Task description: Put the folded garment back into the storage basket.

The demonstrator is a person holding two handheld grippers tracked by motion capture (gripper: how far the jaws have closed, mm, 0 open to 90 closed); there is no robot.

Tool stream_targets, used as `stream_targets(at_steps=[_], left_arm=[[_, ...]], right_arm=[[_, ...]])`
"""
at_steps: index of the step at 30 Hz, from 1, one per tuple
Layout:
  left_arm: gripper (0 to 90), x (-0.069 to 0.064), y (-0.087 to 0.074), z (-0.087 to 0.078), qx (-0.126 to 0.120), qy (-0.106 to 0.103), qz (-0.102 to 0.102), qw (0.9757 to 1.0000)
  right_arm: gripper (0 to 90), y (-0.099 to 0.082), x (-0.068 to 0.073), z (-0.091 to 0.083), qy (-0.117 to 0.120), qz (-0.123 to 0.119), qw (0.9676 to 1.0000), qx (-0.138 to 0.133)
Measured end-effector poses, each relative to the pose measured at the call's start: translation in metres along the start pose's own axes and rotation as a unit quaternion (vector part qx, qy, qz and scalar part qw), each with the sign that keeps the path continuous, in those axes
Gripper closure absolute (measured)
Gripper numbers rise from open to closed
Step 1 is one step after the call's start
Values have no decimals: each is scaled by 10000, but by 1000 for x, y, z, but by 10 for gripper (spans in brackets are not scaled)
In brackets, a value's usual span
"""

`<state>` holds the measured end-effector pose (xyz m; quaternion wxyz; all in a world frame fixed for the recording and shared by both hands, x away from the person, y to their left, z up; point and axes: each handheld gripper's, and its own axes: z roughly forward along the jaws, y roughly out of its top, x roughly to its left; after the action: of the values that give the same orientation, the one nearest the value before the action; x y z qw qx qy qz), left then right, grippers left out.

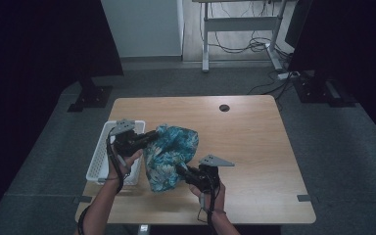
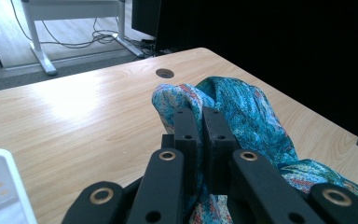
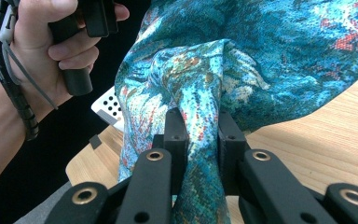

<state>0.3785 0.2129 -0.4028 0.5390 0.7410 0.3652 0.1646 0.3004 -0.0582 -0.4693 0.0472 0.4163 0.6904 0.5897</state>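
I'm pinching the teal patterned cloth (image 1: 170, 155) with both grippers: my left gripper (image 1: 152, 135) is clamping its upper edge, my right gripper (image 1: 180, 170) its lower fold, cloth bunching over the table (image 1: 254, 142) beside the white basket (image 1: 99, 157).

Count on the table (image 1: 254, 142): one patterned teal cloth (image 1: 170, 155); one white perforated basket (image 1: 101, 157) at the left edge; one round hole (image 1: 224, 107) in the tabletop. Two handheld grippers, left gripper (image 1: 152, 135) and right gripper (image 1: 180, 169), each clamped on the cloth. Two hands present.
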Motion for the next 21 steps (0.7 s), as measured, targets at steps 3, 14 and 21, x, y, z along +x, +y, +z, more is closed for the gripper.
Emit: stream_targets(at_steps=[3,14,21], left_arm=[[856,1,0,-2,5,23,18,10000],[856,5,-1,-7,-2,84,-17,10000],[856,9,-2,-10,-2,115,-31,9999]], right_arm=[[778,0,1,2,14,-14,10000,4],[778,2,6,8,54,-38,10000,39],[778,3,8,13,80,-43,9999,72]])
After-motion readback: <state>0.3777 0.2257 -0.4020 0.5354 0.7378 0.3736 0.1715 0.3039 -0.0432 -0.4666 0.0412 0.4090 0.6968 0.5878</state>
